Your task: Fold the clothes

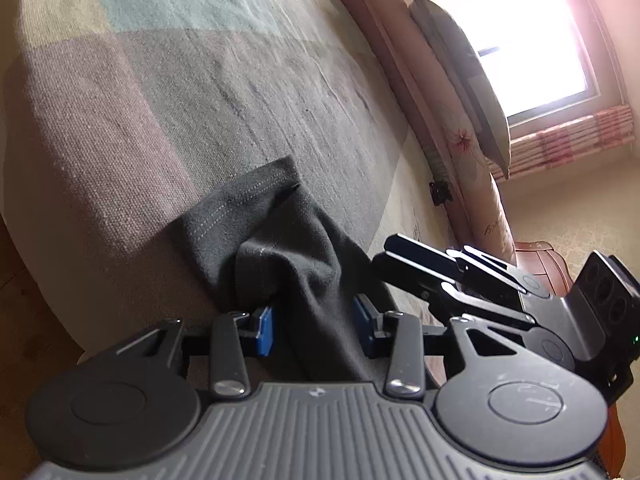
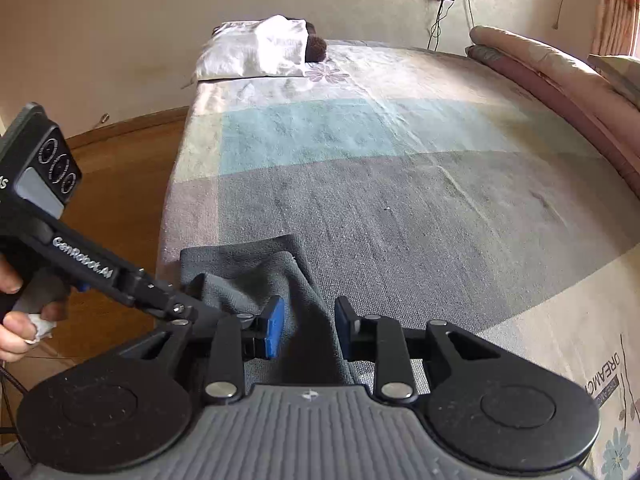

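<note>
Left gripper (image 1: pixel 314 330) nearest the lens in its own view: blue pads (image 1: pixel 265 331) stand partly apart, a fold of the dark grey garment (image 1: pixel 280 248) running up between them; the cloth seems to brush the left pad, a gap shows at the right one, so no firm pinch. Right gripper (image 2: pixel 308 332) reads much the same from its own camera: jaws partly open, a ridge of the same garment (image 2: pixel 256 276) passing through the gap, cloth against the left pad (image 2: pixel 274 330), clear of the right. Neither pair is clamped on it. Garment lies bunched at the near edge of the bed (image 2: pixel 400 200), a hemmed flat corner with pale stitching spread just beyond the rumpled folds, the rest trailing toward the grippers. In the left view the right gripper's black fingers reach in from the right, just beside the cloth. In the right view the left gripper's handle crosses from the left, its tip down at the garment's left side; a hand (image 2: pixel 16 312) wraps the grip, a scrap of white tucked under the fingers. Wooden floor (image 2: pixel 112 184) beside the bed on that side. Bedcover beyond is blocked in grey, then teal, then cream with a flower print. Farther off, a white pillow (image 2: pixel 256 54) at the head end with something dark brown behind it. Rolled pinkish quilt (image 2: pixel 560 84) along the far side. Bright window (image 1: pixel 516 36) past it.
</note>
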Tool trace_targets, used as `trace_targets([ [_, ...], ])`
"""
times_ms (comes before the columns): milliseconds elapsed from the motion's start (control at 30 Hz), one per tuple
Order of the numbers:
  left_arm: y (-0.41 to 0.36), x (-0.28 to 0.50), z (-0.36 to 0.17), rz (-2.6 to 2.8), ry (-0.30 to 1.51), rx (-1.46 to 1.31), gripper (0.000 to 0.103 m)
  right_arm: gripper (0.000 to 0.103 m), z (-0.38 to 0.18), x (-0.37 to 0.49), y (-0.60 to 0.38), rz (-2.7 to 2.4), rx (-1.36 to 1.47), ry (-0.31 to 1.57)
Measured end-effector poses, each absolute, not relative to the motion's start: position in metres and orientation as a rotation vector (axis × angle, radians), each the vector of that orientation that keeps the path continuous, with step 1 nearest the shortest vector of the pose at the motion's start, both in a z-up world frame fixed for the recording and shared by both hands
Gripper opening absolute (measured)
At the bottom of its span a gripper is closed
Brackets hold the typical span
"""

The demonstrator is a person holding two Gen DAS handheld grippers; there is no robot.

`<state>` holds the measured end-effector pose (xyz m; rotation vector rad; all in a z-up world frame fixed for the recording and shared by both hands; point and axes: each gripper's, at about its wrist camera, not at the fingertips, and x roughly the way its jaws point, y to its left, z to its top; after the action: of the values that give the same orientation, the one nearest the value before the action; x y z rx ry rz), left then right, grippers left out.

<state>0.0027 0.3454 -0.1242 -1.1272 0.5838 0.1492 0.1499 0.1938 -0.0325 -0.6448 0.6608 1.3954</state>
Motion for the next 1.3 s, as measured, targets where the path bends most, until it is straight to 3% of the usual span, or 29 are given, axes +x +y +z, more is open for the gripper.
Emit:
trace_targets([
  [267, 0.350, 0.019, -0.096, 0.173, 0.493, -1.008, 0.041, 0.039, -0.028, 0.147, 0.173, 1.392, -0.617, 0.691],
  [433, 0.351, 0.006, -0.071, 0.110, 0.394, -0.966, 0.053, 0.048, -0.033, 0.132, 0.165, 1.432, -0.639, 0.699],
  [700, 0.351, -0.014, -0.064, 0.214, 0.461, -0.869, 0.053, 0.048, -0.029, 0.122, 0.150, 1.414, -0.629, 0.705],
  [867, 0.338, -0.022, -0.050, 0.362, 0.567, -0.649, 0.052, 0.047, -0.015, 0.118, 0.129, 1.391, -0.584, 0.679],
  [1000, 0.314, -0.029, -0.035, 0.426, 0.614, -0.487, 0.051, 0.038, -0.008, 0.106, 0.115, 1.401, -0.551, 0.649],
  [1300, 0.304, -0.054, -0.021, 0.451, 0.610, -0.559, 0.052, 0.035, -0.026, 0.075, 0.143, 1.419, -0.573, 0.594],
])
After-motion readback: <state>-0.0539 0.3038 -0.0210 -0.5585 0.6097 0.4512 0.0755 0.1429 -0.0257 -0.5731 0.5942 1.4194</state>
